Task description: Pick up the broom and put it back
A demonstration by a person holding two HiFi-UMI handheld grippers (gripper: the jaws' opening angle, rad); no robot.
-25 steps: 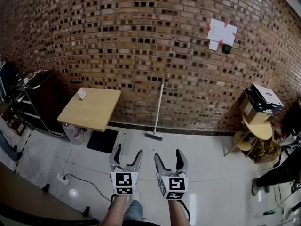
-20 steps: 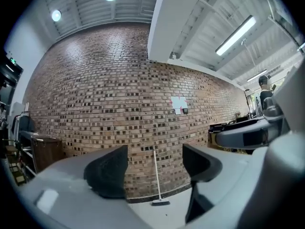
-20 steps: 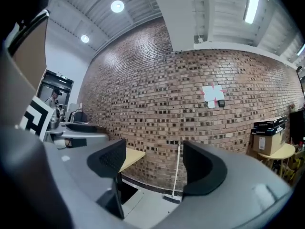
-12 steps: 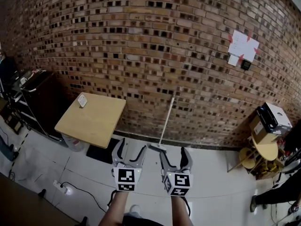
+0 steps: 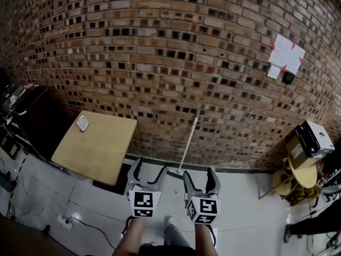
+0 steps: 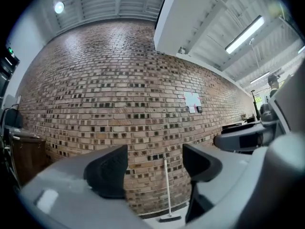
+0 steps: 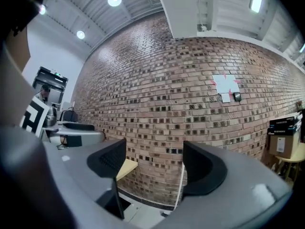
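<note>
The broom (image 5: 188,143) leans upright against the brick wall (image 5: 160,63), right of the wooden bench (image 5: 96,145). The left claw (image 5: 149,170) and right claw (image 5: 199,176) hover short of it, both spread wide, holding nothing.

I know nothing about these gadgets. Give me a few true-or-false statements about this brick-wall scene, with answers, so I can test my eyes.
1. The white-handled broom leans against the red brick wall. True.
2. The left gripper is shut on the broom. False: its jaws stand apart, with nothing held.
3. The right gripper is open and empty. True.
4. The square light wooden table stands to the right of the broom. False: it stands to the broom's left in the head view.
</note>
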